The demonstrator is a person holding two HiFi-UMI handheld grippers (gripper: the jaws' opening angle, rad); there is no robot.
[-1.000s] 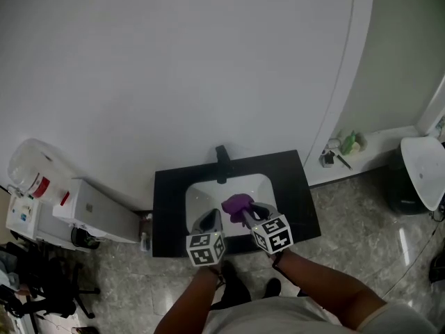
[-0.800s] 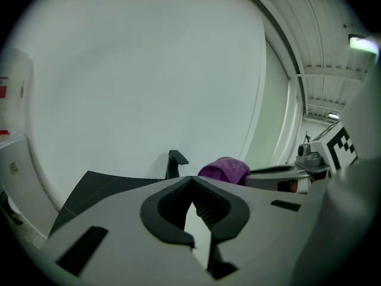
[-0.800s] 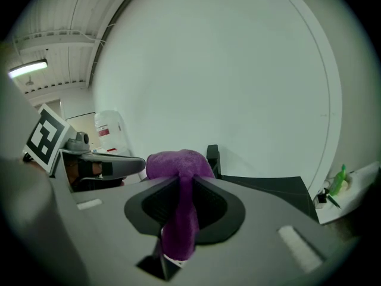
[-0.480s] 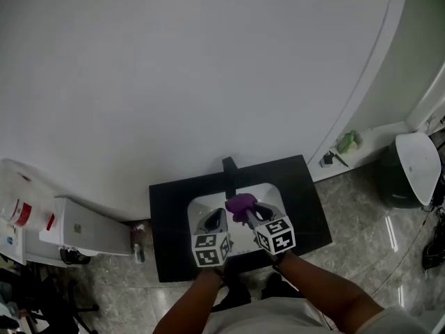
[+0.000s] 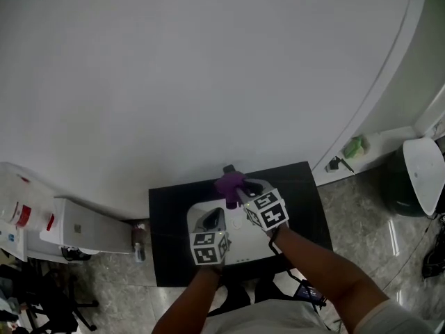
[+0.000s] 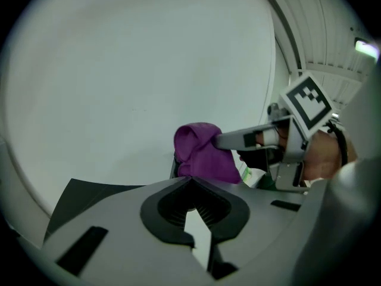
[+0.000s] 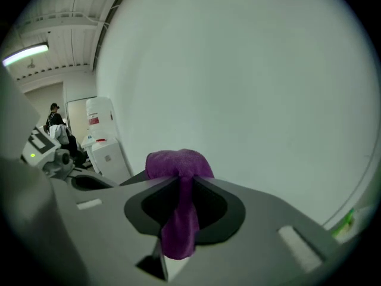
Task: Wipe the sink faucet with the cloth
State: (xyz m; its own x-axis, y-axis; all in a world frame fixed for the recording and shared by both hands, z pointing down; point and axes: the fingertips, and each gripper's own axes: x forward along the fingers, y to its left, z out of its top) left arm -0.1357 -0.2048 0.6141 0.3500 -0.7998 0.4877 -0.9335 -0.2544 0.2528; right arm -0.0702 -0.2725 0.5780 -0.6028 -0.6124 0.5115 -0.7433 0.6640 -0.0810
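The purple cloth [image 5: 229, 184] is bunched over the black faucet [image 5: 227, 168] at the back of the white sink [image 5: 240, 245], which is set in a black counter [image 5: 167, 256]. My right gripper [image 5: 237, 191] is shut on the cloth [image 7: 178, 165], holding it against the faucet close to the wall. The faucet is mostly hidden behind the cloth [image 6: 201, 154]; only a dark sliver [image 6: 172, 168] shows. My left gripper [image 5: 213, 219] hangs over the basin's left side, jaws shut with nothing in them, pointing at the cloth.
The white wall [image 5: 208, 68] rises right behind the faucet. A white water dispenser [image 5: 76, 228] stands left of the counter. At the right are a ledge with a green item [image 5: 354, 146] and a bin [image 5: 417, 176]. A person [image 7: 55, 119] stands far off.
My right gripper has carried the cloth from over the basin back to the faucet by the wall. The left gripper has stayed over the basin.
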